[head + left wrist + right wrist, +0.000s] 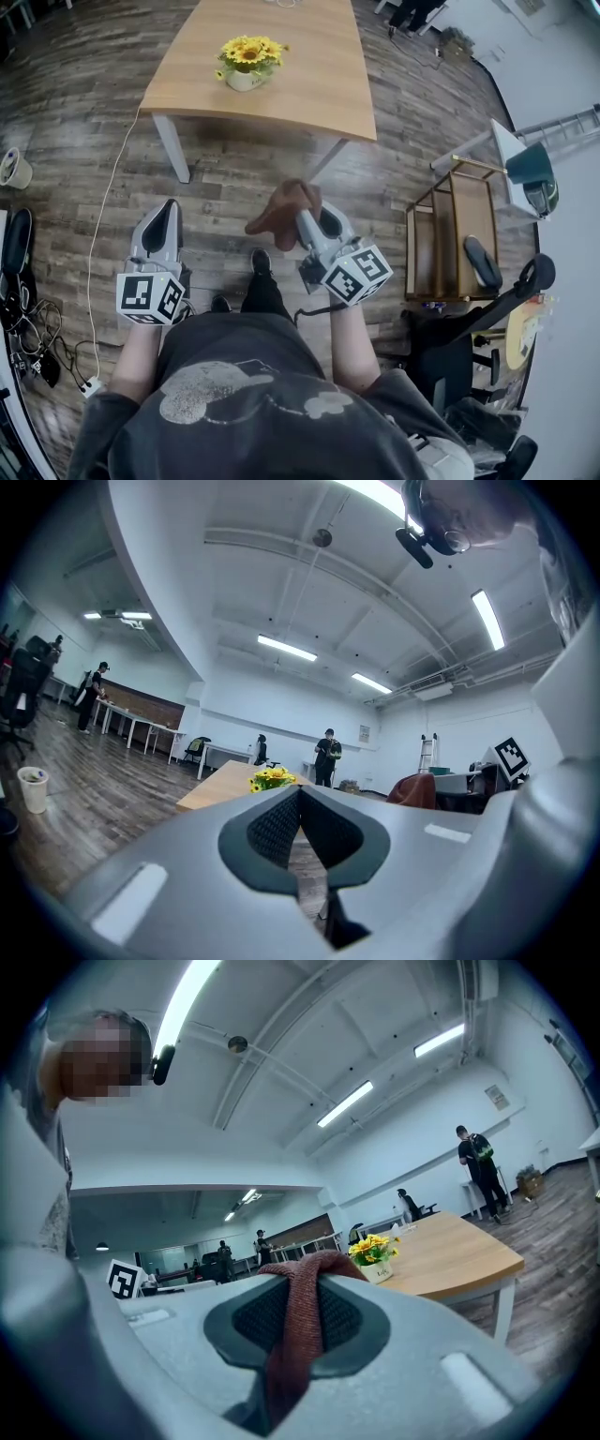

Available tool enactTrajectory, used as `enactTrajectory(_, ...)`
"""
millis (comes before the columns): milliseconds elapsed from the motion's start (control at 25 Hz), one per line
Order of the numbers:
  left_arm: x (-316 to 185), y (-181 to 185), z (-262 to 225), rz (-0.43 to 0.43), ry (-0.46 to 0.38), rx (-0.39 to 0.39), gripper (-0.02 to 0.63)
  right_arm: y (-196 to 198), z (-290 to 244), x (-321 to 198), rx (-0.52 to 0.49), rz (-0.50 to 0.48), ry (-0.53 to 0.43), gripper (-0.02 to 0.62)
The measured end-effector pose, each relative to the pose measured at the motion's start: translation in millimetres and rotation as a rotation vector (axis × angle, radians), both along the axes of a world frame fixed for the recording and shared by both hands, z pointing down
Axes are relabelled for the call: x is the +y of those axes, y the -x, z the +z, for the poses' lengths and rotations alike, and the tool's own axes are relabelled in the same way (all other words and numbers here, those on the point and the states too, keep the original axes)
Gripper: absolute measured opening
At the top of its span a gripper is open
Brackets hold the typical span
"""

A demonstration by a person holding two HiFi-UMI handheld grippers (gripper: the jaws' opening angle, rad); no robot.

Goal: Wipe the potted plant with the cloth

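A potted plant (247, 62) with yellow flowers in a white pot stands near the front left corner of a wooden table (309, 66). It also shows ahead in the left gripper view as the plant (271, 779) and in the right gripper view as the plant (373, 1255). My right gripper (305, 214) is shut on a reddish-brown cloth (281, 212) that bunches over its tip; the cloth (298, 1335) hangs down between the jaws. My left gripper (169, 214) is shut and empty. Both are held level over the floor, well short of the table.
A wooden trolley (455, 239) and a dark chair (487, 319) stand to the right. A white cable (98, 253) runs across the wood floor at the left, beside a small bin (14, 169). People stand at the far end of the room (328, 758).
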State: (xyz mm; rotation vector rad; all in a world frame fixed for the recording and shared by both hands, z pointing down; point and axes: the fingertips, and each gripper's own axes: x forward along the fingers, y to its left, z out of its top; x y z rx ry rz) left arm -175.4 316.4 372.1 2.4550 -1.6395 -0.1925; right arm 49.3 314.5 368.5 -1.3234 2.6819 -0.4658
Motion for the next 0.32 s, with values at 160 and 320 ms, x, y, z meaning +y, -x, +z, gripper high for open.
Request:
enactTrajectory(160,2.8,2.7,2.1,0.002,0.009,0.002,0.018,6.0,0.9,3.5,0.01,-0.005,0.005,0.04)
enactTrajectory(320,3.4,-2.6,3.5,0.01,0.014,0.0,0.018,5.1,-2.4,4.7,0.019,-0.001,0.01,0.04)
